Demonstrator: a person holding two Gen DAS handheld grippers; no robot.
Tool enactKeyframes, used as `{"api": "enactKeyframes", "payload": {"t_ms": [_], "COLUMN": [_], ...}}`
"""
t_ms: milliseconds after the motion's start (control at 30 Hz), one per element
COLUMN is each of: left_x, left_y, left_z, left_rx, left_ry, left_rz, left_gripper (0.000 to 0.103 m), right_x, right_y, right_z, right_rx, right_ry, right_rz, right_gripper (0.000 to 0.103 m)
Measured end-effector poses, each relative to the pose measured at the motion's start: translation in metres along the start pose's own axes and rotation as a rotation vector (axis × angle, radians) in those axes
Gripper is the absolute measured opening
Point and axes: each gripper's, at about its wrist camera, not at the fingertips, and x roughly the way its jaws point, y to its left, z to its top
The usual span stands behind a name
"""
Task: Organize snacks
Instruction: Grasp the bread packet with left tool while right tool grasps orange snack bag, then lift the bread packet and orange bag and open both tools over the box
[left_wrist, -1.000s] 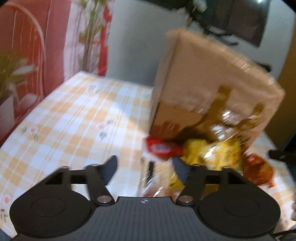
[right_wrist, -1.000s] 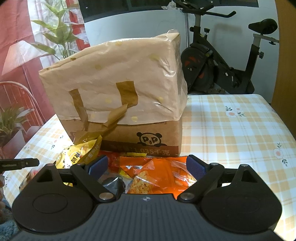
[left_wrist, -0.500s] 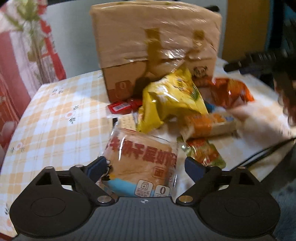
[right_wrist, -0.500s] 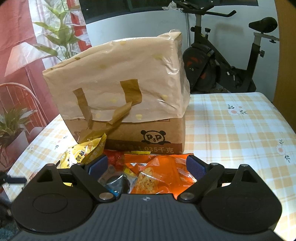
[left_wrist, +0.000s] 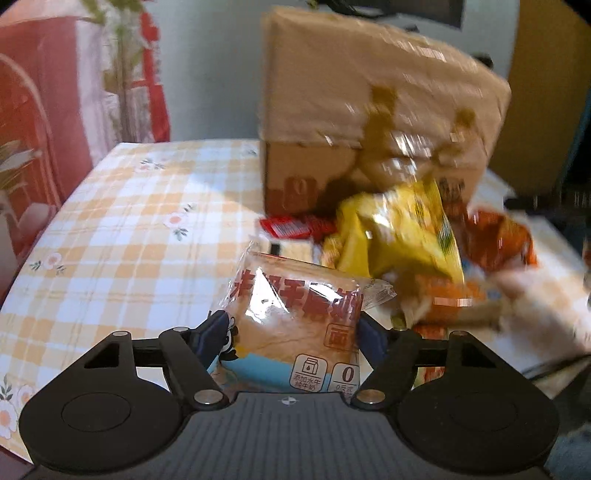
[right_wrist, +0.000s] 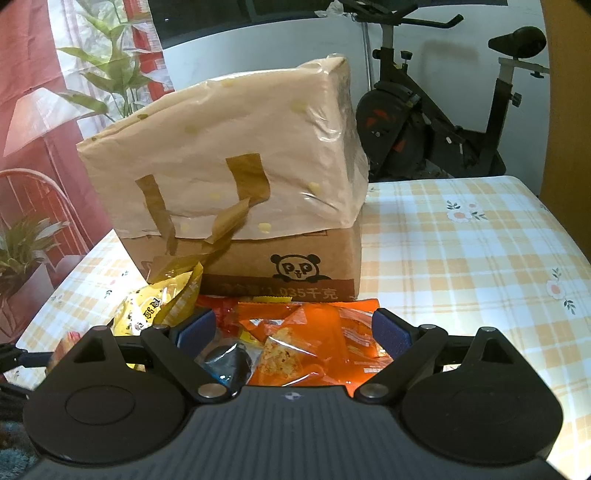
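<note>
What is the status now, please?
Left claw closing on bread packet. Right claw open over orange packet. Cardboard box behind pile.

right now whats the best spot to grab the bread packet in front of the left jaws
Grip the bread packet across its two side edges at the padded middle, coming from the near end, where the left gripper already is. The packet lies flat with its short end toward the camera, and its crimped far seam is thin and slippery. The jaws are closing with the packet between them, seemingly touching its sides.
</note>
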Motion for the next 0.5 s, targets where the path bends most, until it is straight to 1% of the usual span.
{"api": "enactKeyframes", "payload": {"t_ms": [133, 233, 333, 500], "left_x": [-0.011, -0.017, -0.019, -0.015], "left_y": [0.005, 0.004, 0.002, -0.004], "left_z": [0.01, 0.019, 0.027, 0.036], "left_rx": [-0.049, -0.066, -0.068, -0.073], "left_ry": [-0.067, -0.116, -0.147, -0.174], "left_rz": [0.007, 0.006, 0.015, 0.013], "left_gripper": [0.075, 0.075, 0.075, 0.075], "right_x": [0.004, 0.008, 0.014, 0.022], "right_y": [0.001, 0.001, 0.0, -0.006], "right_z": [-0.002, -0.003, -0.006, -0.007], "right_rx": [-0.008, -0.014, -0.018, -0.009], "right_ry": [0.02, 0.045, 0.068, 0.099], "right_rz": [-0.005, -0.012, -0.021, -0.066], "right_gripper": [0.094, 0.094, 0.094, 0.094]}}
